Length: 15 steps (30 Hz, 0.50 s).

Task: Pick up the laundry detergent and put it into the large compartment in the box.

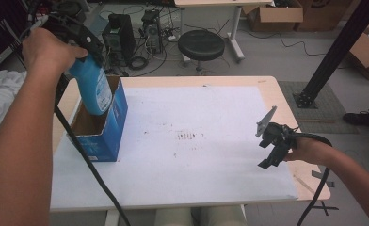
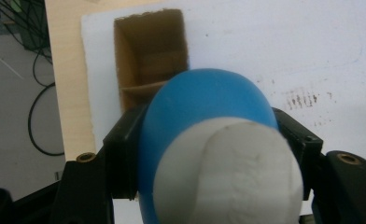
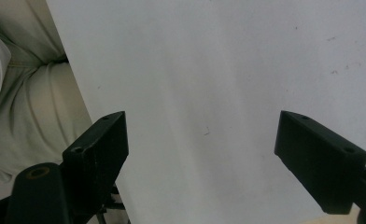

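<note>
A blue bottle (image 1: 94,86) with a white cap (image 2: 228,175) hangs upright, its lower end dipping into an open blue cardboard box (image 1: 108,127) at the table's left. My left gripper (image 1: 81,40) is shut on the bottle's upper part; in the left gripper view both black jaws press the blue body (image 2: 204,107) from either side, right above the box's brown inside (image 2: 148,51). My right gripper (image 1: 273,149) hovers low over the white sheet at the table's right, open, with nothing between its fingers (image 3: 102,149).
A white sheet (image 1: 192,141) covers most of the wooden table (image 1: 272,89), with dark smudges near its middle. Behind the table are a black stool (image 1: 201,44), computer towers and cables on the floor. A black post (image 1: 335,52) stands at the right.
</note>
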Available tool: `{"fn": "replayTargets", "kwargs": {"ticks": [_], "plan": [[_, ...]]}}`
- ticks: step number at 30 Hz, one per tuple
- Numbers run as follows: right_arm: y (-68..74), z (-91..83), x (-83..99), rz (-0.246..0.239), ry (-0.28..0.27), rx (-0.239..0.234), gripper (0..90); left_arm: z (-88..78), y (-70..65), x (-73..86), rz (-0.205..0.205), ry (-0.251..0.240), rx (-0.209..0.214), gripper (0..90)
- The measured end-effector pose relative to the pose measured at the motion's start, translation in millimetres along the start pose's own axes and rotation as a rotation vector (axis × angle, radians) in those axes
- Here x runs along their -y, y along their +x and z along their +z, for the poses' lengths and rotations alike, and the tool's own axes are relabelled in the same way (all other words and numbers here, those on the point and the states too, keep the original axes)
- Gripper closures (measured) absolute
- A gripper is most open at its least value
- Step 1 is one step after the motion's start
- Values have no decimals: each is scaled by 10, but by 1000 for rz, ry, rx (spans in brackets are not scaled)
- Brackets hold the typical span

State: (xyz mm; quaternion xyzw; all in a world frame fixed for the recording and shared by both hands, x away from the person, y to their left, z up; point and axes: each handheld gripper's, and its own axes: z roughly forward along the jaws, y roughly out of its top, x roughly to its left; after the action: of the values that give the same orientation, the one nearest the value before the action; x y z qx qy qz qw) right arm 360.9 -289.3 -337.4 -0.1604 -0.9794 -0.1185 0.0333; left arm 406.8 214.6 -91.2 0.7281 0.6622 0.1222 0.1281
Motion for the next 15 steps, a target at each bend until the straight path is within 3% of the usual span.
{"fn": "replayTargets", "kwargs": {"ticks": [15], "plan": [[1, -11, 9, 4, 1, 2, 173, 350, 246, 133, -33, -7, -12, 378]]}}
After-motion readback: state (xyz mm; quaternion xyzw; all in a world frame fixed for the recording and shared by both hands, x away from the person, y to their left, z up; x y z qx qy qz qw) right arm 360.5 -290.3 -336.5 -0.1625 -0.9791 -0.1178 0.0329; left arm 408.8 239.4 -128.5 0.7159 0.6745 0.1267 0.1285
